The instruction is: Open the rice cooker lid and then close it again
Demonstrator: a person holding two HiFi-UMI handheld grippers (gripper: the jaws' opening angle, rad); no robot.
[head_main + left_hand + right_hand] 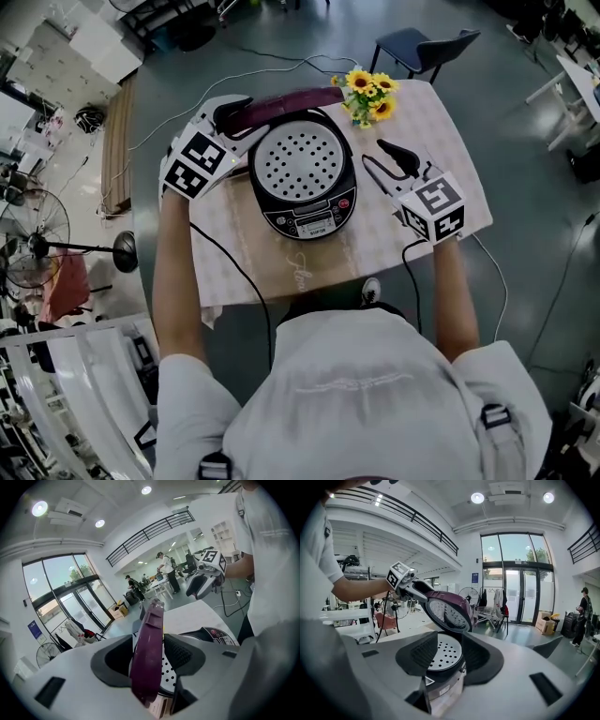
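Note:
A black rice cooker [305,202] stands in the middle of the small table [441,131], its perforated inner plate [300,161] showing. The purple lid [281,103] is raised at the back, tilted over the pot. My left gripper [230,117] is shut on the lid's left rim; in the left gripper view the purple edge [147,653] fills the gap between the pads. My right gripper [380,159] hovers just right of the cooker, open and holding nothing. The right gripper view looks between its jaws at the cooker [443,686] and the lid [447,609].
A bunch of yellow flowers [367,94] stands at the table's far right corner, close to the lid. A dark chair [422,47] sits behind the table. Cables trail off both grippers onto the floor. A floor fan [37,239] stands far left.

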